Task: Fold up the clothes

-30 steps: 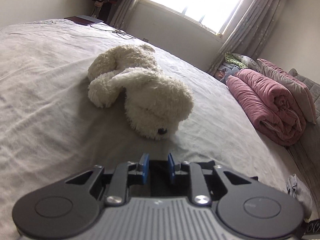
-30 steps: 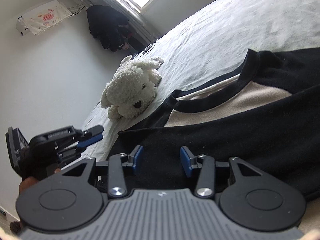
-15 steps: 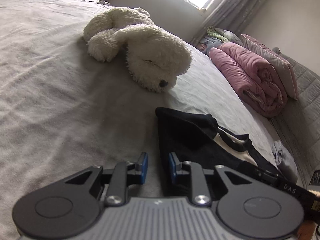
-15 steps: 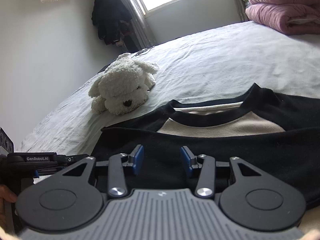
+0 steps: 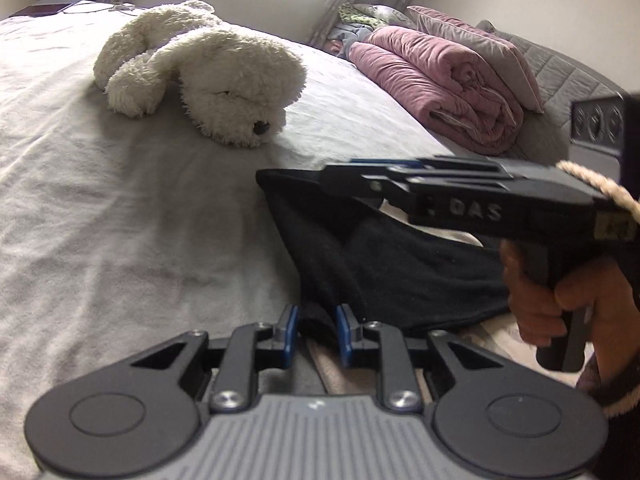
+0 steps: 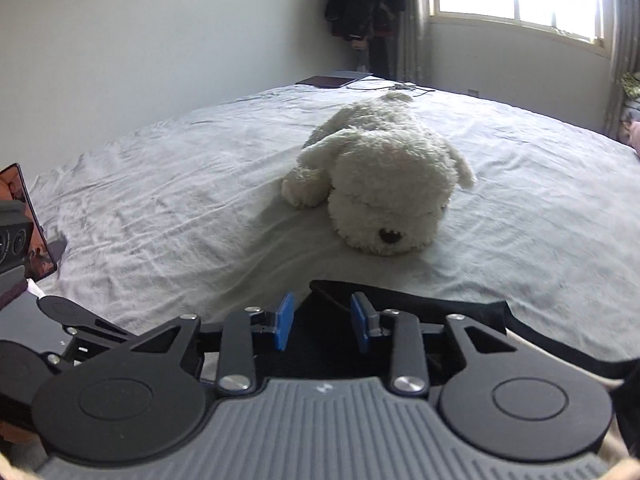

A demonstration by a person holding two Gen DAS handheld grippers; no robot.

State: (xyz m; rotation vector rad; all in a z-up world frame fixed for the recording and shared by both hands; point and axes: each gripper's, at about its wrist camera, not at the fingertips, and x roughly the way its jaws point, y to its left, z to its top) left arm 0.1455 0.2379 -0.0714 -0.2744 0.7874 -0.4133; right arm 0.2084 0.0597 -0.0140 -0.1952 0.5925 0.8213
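1. A white plush dog [image 5: 208, 76] is seen lying on the bed [image 5: 100, 200], toward its far side.
2. A fold of the black garment [image 5: 380, 264] is clamped in the left hand-held gripper [image 5: 316, 330] near the bed's near edge.
3. The right hand-held gripper [image 6: 322, 322] is closing around the garment's corner; its pads are not yet pressed on the cloth.
4. A rolled pink quilt [image 5: 436, 80] is seen at the bed's right edge.

Black garment [image 5: 384, 268] with cream inner panel lies on bed [image 5: 120, 208], partly folded; one corner raised near plush dog's [image 5: 224, 72] snout.
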